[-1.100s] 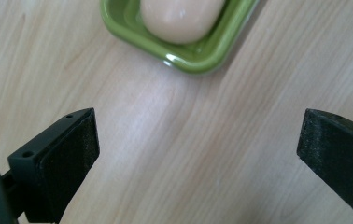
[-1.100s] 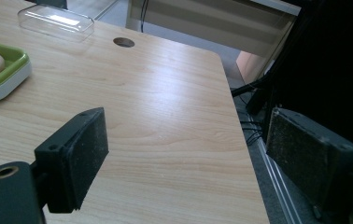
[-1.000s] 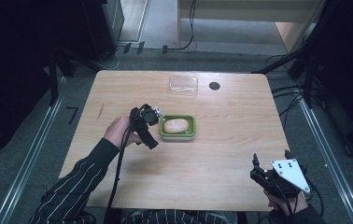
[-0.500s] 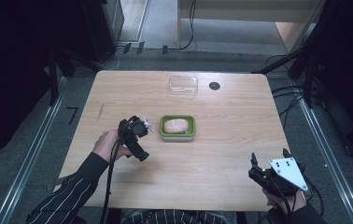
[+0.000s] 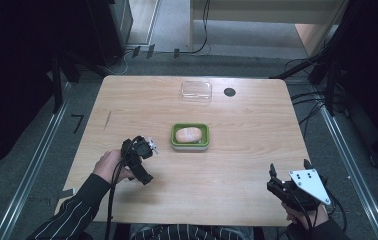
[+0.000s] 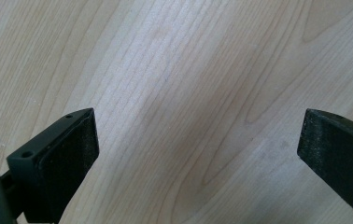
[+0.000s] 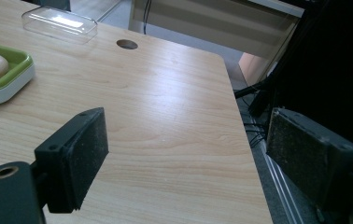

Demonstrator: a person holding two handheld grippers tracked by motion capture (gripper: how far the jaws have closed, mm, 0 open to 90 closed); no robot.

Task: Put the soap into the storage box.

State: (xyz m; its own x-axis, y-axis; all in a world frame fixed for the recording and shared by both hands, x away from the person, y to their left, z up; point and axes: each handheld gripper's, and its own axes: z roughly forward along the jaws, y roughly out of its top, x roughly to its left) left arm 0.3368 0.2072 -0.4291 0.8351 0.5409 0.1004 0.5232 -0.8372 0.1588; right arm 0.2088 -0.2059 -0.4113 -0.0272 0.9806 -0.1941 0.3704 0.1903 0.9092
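1. High view: the soap sits in its green dish at counter centre, with the clear lid well apart at 12 o'clock from it. The left tool hangs near the dish at its 9 o'clock, and the right tool sits out at 4 o'clock, near the counter edge.
2. Left gripper view: left tool jaws spread wide, nothing between them, just bare wood below.
3. Right gripper view: right tool also wide open and empty; dish and lid sit off at 10 o'clock.
4. My guess: we're between steps, both tools free. The next move probably calls for fetching that lid and lining it up square over the dish.
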